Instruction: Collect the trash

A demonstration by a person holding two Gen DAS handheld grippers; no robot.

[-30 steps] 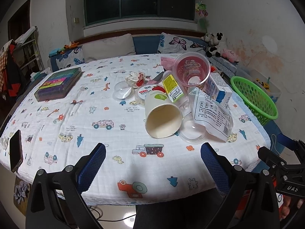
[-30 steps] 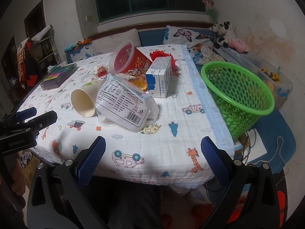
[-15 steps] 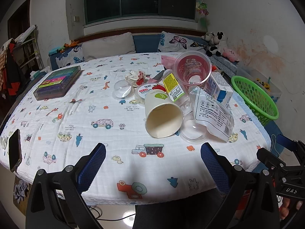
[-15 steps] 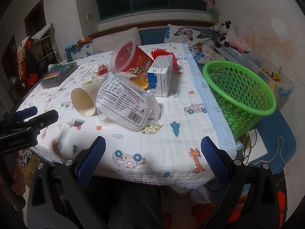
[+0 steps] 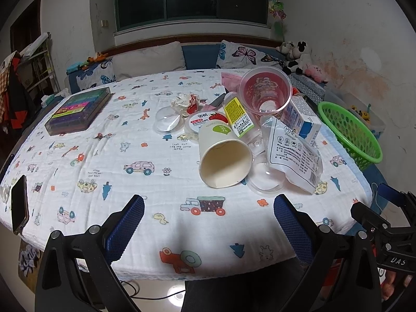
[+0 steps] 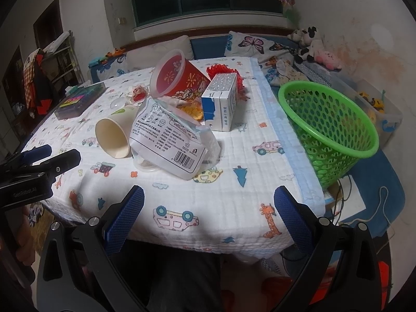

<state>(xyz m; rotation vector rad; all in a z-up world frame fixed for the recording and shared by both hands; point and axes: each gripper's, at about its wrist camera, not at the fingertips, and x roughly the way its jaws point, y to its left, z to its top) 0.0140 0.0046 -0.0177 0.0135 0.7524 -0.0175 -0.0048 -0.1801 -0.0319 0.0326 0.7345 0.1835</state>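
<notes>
Lay heaped toward the right side of the bench: paper cup tipped on its side, mouth toward the cameras; white pouch draped against it; milk carton and red tub behind. Probably gathered close for a short carry to the green basket, standing just off the bench edge. Left hand-held gripper and right hand-held gripper held spread apart, empty, short of the pile.

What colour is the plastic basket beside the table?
Bright green basket, with a perforated wall; it shows best in the right wrist view.
</notes>
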